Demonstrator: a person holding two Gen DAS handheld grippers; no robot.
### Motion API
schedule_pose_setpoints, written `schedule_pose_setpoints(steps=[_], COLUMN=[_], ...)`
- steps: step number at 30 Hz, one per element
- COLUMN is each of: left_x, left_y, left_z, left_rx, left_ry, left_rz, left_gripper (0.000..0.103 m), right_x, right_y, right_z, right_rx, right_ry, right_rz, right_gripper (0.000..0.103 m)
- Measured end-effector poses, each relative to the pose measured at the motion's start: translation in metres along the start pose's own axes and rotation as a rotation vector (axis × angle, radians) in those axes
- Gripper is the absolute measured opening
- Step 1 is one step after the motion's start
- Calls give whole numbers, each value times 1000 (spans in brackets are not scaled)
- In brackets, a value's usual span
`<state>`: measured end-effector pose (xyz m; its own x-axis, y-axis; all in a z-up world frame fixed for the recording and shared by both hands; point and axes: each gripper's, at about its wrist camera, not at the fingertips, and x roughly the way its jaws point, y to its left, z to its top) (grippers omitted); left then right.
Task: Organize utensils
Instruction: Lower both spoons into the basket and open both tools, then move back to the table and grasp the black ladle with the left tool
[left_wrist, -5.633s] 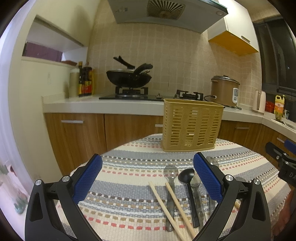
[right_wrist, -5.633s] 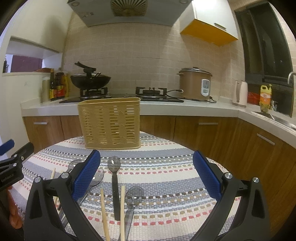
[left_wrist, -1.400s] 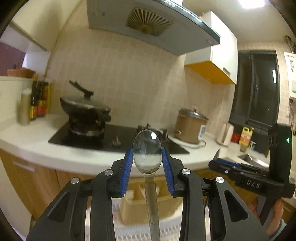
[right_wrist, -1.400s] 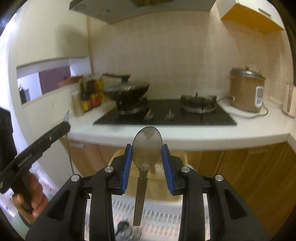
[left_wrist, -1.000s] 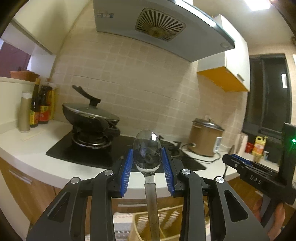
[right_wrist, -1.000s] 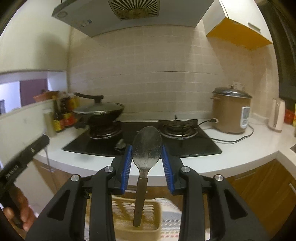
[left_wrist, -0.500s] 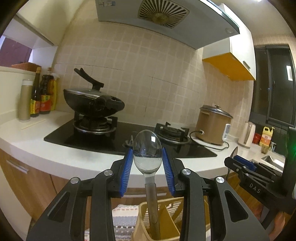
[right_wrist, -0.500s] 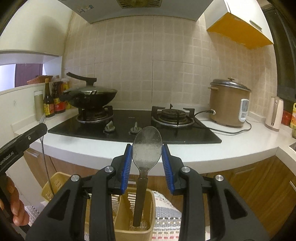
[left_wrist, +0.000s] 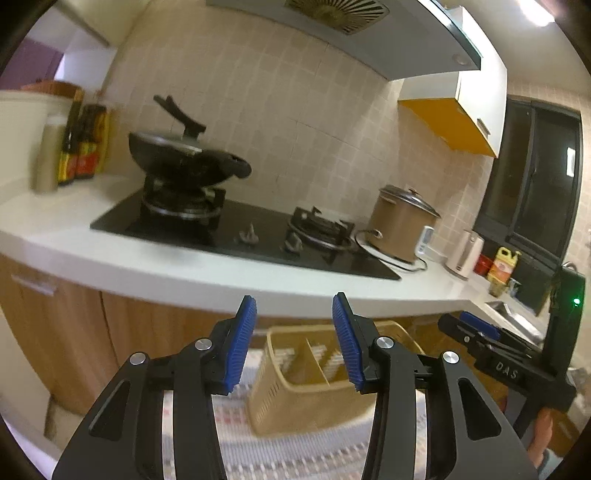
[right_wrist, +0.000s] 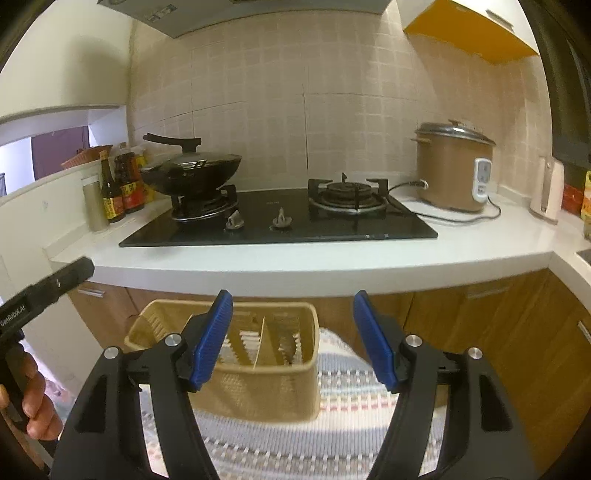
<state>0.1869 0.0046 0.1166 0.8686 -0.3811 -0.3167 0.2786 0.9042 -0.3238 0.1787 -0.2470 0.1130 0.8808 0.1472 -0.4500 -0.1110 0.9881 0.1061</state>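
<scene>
Both claws are spread with nothing between their blue pads. The left claw (left_wrist: 294, 339) hangs above the tan utensil basket (left_wrist: 314, 391), which sits at 6 o'clock in its view on the striped cloth (left_wrist: 295, 450); the right claw (right_wrist: 291, 338) hovers over the same basket (right_wrist: 258, 384). A divider (right_wrist: 260, 341) splits it into compartments, and something greyish shows in the compartment on the right of that view, too blurred to name. Behind, a wok (right_wrist: 192, 171) at 10 o'clock and a rice cooker (right_wrist: 452, 166) at 2 o'clock stand on the white counter (right_wrist: 295, 258)
</scene>
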Motion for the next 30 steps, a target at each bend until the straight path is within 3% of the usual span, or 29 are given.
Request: schedule_pose_setpoints(steps=[6, 14, 24, 30], left_x=[-31, -58, -19, -3], left_y=[-1, -23, -11, -2], left_z=[-8, -27, -114, -149], left_rx=[-18, 79, 102, 110], left_ry=[98, 211, 522, 632], left_rz=[-33, -15, 9, 3], left_gripper=[45, 46, 46, 45], right_x=[-27, -45, -35, -23], right_y=[-6, 1, -9, -32], right_z=[-6, -36, -97, -138], right_rx=[67, 60, 49, 115], right_ry=[103, 259, 441, 585], right_rz=[55, 89, 77, 70], right_gripper=[64, 64, 64, 56])
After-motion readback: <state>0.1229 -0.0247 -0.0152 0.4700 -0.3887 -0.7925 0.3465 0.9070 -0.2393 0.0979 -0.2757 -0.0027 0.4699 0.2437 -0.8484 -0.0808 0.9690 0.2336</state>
